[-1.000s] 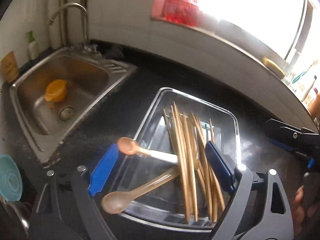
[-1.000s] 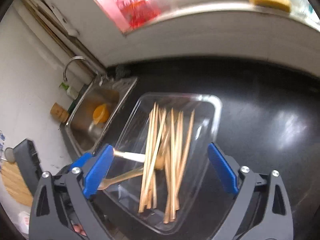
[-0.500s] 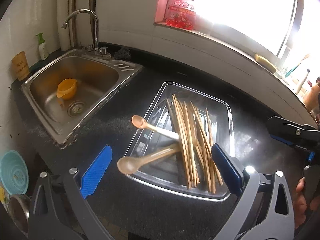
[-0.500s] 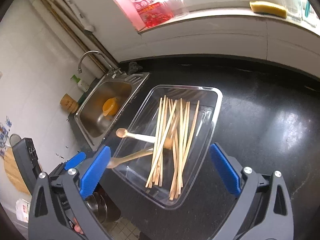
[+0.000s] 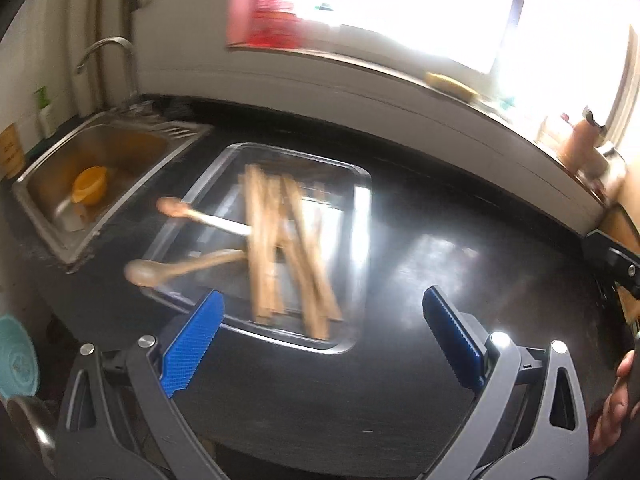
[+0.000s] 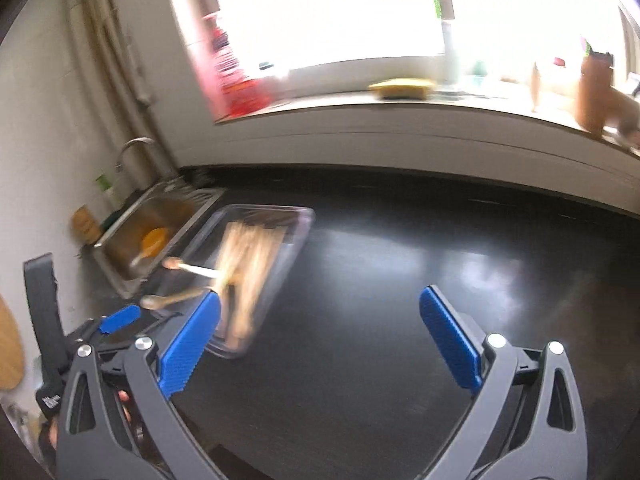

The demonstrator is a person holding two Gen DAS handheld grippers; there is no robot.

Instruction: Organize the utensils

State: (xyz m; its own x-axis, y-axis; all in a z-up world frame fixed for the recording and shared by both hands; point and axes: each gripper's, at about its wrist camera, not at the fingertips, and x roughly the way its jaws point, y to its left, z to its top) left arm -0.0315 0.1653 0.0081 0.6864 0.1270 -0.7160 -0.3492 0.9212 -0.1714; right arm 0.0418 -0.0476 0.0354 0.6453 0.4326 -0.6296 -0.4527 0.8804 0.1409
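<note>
We note a glossy black countertop (image 5: 420,248) running under a pale tiled wall and a bright, washed-out window (image 6: 328,12). Both views are motion-blurred. A stainless sink (image 5: 52,216) is set into the counter at the left end, with a curved faucet (image 5: 106,50) behind it and an orange cup (image 5: 90,190) lying in the basin. A yellow sponge (image 6: 402,89) lies on the sill; a red-printed packet (image 6: 236,76) stands at the window's left edge.

Our left gripper (image 5: 320,336) is spread wide, empty, touching nothing; it hangs above the counter just in front of the tray's near edge. Our right gripper (image 6: 320,340) is also spread wide and empty, over bare counter to the right of the tray. Both have grey plastic bodies with ribbed blue pads (image 5: 192,344) on the fingers.

The clear rectangular tray (image 5: 362,240) sits on the counter just beside the sink, rounded at the corners, transparent and glossy. Inside it a bundle of wooden chopsticks (image 5: 280,252) lies lengthwise, loosely crossed, details smeared. Two spoons lie across them, bowls jutting past the tray's left rim toward the sink: the far spoon (image 5: 176,208), tan bowl and pale handle, and the near spoon (image 5: 148,272), tan throughout.
</note>
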